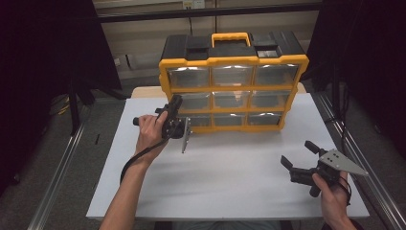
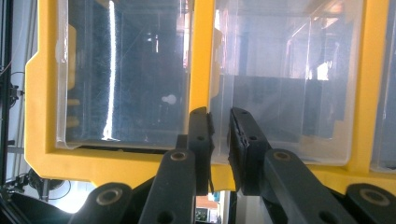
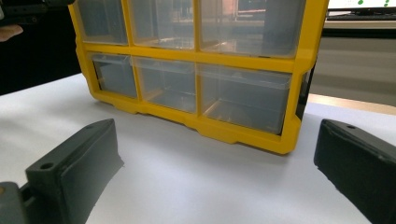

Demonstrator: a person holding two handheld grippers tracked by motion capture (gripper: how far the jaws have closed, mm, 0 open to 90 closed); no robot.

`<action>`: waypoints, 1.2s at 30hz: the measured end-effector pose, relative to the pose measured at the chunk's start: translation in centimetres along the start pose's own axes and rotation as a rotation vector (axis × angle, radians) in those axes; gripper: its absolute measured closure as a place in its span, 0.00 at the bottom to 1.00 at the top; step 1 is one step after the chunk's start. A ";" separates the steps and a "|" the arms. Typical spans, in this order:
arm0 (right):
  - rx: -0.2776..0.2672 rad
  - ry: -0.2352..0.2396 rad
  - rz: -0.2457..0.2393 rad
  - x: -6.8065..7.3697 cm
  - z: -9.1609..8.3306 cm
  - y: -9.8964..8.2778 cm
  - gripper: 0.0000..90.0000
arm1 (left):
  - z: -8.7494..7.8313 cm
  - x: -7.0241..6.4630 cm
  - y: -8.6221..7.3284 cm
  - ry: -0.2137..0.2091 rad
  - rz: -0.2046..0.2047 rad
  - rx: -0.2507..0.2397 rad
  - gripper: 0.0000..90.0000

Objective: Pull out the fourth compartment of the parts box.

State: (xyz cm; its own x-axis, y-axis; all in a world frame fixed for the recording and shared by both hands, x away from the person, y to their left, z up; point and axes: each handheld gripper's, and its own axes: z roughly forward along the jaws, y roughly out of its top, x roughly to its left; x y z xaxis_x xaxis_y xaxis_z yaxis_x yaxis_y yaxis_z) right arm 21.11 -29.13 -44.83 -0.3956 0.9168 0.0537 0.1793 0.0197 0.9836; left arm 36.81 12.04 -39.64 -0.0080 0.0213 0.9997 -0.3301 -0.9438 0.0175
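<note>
Jaws seemingly pinching clear plastic drawer [image 2: 280,93], yellow organizer [image 1: 233,86].

One organizer cabinet [image 1: 233,86], nine clear drawers [image 1: 231,75], two claws [image 1: 174,111]

Organizer blocks the far half; near half of table open.
Drawer organizer [image 1: 233,86] stands upright across the far middle of the white table [image 1: 230,177], its clear drawers all pushed in, so no way through there. Left gripper [image 1: 173,115], jaws drawn together, is pressed up against the organizer's left front, closing that corner. Right gripper [image 1: 300,158] sits near the right edge, jaws spread wide, well apart from the organizer. Between the two hands the tabletop lies bare. Narrow strips of table remain at either end of the organizer.
</note>
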 end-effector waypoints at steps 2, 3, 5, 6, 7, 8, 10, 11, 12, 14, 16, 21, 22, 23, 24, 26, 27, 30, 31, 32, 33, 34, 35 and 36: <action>0.007 0.007 0.007 0.0 0.0 0.0 0.00 | 0.0 -0.1 0.0 0.002 0.003 0.002 0.88; 0.007 0.007 0.007 0.0 0.0 0.0 0.00 | 0.0 -0.1 0.0 0.002 0.003 0.002 0.88; 0.005 0.003 0.007 0.0 0.1 -0.1 0.00 | 0.0 -0.1 0.1 0.005 0.003 0.001 0.89; 0.002 0.009 -0.001 0.1 0.1 0.0 0.00 | 0.0 -0.1 0.0 0.005 0.000 0.001 0.88; 0.002 0.009 -0.001 0.1 0.1 0.0 0.00 | 0.0 -0.1 0.0 0.003 -0.001 0.001 0.88; 0.002 0.012 -0.006 0.1 0.0 0.0 0.00 | -0.1 0.0 0.0 0.003 0.004 0.002 0.89; 0.002 0.009 -0.003 0.1 0.0 0.0 0.00 | -0.1 0.0 0.0 0.004 0.004 0.002 0.89; 0.001 0.008 -0.007 0.1 0.0 0.0 0.00 | -0.2 -0.2 0.0 0.009 -0.011 -0.008 0.89; 0.003 0.005 -0.005 0.0 0.0 0.0 0.00 | -0.2 -0.2 0.0 0.009 -0.011 -0.008 0.88; 0.005 0.004 -0.005 0.0 0.0 0.0 0.00 | -0.4 -0.1 0.0 0.007 0.001 -0.007 0.89; 0.005 0.004 -0.005 0.0 0.0 0.0 0.00 | -0.4 0.0 0.0 0.015 0.012 -0.011 0.89; 0.004 0.010 -0.011 0.0 0.0 0.0 0.00 | -0.7 -0.1 -0.1 0.008 -0.008 -0.018 0.89; 0.004 0.010 -0.011 0.0 0.0 0.0 0.00 | -0.8 0.0 0.0 0.012 0.003 -0.006 0.89; 0.004 0.008 -0.009 0.0 0.0 0.0 0.00 | -0.9 -0.1 0.0 0.010 -0.001 -0.014 0.89; 0.004 0.008 -0.009 0.0 0.0 0.0 0.00 | -0.9 -0.1 0.0 0.010 -0.001 -0.014 0.88; 0.007 0.012 -0.011 0.1 0.0 0.0 0.00 | -1.0 -0.1 0.2 0.024 0.011 -0.016 0.89; 0.001 0.013 -0.015 0.1 0.0 0.0 0.00 | -1.1 -0.1 0.2 0.014 -0.002 -0.011 0.89; 0.005 0.011 -0.013 0.1 0.0 -0.1 0.00 | -1.2 -0.1 0.1 0.017 -0.007 -0.010 0.88; 0.004 0.010 -0.013 0.1 0.0 -0.1 0.00 | -1.3 -0.1 0.1 0.012 -0.005 -0.014 0.88; 0.005 0.007 -0.016 0.1 0.0 0.0 0.00 | -1.3 -0.1 0.1 0.012 -0.010 -0.014 0.88; 0.004 0.008 -0.016 0.1 0.0 0.0 0.00 | -1.4 0.0 0.2 0.011 -0.006 -0.017 0.88; 0.004 0.008 -0.016 0.1 0.0 0.0 0.00 | -1.4 0.0 0.2 0.011 -0.006 -0.017 0.88; 0.004 0.007 -0.016 0.1 0.0 0.0 0.00 | -1.6 0.0 0.2 0.021 0.006 -0.018 0.88; 0.004 0.007 -0.016 0.1 0.0 0.0 0.00 | -1.6 0.1 0.2 0.019 0.003 -0.019 0.88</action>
State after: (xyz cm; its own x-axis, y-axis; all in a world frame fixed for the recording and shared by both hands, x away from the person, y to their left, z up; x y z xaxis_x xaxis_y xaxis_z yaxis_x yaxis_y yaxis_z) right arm 21.07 -29.05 -44.84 -0.4044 0.9137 0.0392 0.1769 0.0361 0.9836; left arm 35.19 12.39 -39.61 -0.0272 0.0247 0.9993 -0.3481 -0.9374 0.0137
